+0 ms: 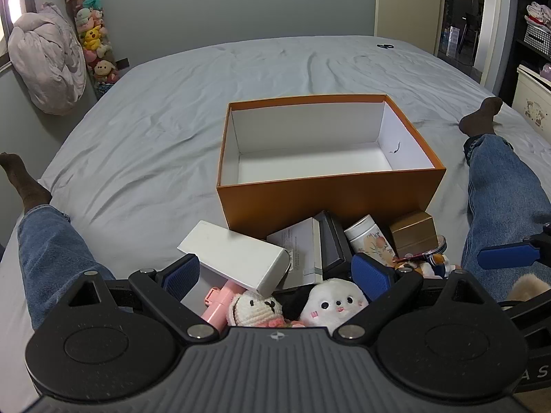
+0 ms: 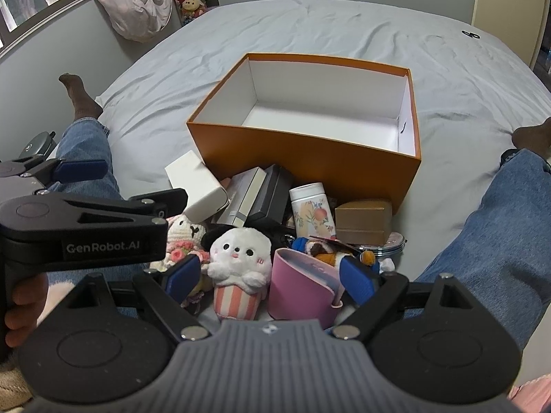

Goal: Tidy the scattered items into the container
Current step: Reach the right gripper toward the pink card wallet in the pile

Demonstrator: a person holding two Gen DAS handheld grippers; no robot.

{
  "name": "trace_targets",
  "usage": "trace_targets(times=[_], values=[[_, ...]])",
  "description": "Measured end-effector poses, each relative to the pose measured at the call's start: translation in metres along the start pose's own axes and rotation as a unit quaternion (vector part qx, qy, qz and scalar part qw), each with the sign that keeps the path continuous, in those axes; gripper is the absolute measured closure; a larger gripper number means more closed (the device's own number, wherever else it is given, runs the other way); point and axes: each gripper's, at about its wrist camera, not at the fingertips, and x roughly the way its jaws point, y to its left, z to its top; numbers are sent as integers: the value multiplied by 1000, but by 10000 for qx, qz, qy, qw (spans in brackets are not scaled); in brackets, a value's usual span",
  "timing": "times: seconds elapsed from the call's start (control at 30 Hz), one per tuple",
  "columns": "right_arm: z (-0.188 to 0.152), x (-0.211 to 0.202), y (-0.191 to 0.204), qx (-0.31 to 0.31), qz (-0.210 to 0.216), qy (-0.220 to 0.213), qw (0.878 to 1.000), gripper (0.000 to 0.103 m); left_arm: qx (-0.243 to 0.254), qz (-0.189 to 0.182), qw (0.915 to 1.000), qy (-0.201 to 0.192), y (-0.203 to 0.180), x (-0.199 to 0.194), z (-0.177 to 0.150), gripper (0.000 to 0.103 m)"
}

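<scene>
An open orange box (image 1: 330, 199) (image 2: 303, 151) with a white, empty inside stands on the bed. In front of it lies a pile: a white carton (image 1: 237, 258) (image 2: 196, 182), a black case (image 1: 332, 241) (image 2: 268, 192), a floral tin (image 1: 370, 239) (image 2: 311, 211), a gold box (image 1: 413, 232) (image 2: 363, 222), a white plush (image 1: 332, 303) (image 2: 239, 258), a crochet doll (image 1: 253, 308) (image 2: 184, 230) and a pink cup (image 2: 299, 292). My left gripper (image 1: 275, 275) is open above the plush toys. My right gripper (image 2: 268, 277) is open over the plush and pink cup.
The person's jeans-clad legs (image 1: 499, 189) (image 2: 86, 144) lie on either side of the pile on the grey sheet (image 1: 155, 137). The left gripper's body (image 2: 86, 227) shows at the left of the right wrist view. Stuffed toys (image 1: 91, 34) hang on the far wall.
</scene>
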Motion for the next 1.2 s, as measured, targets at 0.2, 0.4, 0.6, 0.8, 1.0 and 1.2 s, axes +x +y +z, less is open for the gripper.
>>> trace_targets(times=[0.2,0.4,0.6,0.8,1.0,1.2], values=[[-2,2,0,0,16,19,10000,14,-2,13,10000,15,0,1,1,0],[-2,4,0,15,52,58,10000,14,-14,32,10000,15,1,1,1,0],[-1,7,-4,103,146,158,9997,14,-131,-55,9999,54,4,3,2,0],[-1,12,-12,260,245,256,9990,19,-285,-254,9991,162,11,8,2,0],[0,19,-26,483,333,349,9977,28,-379,-386,9980,337,21,16,3,13],[1,34,-46,678,374,618,9951,34,-97,-800,9948,622,16,30,3,24]])
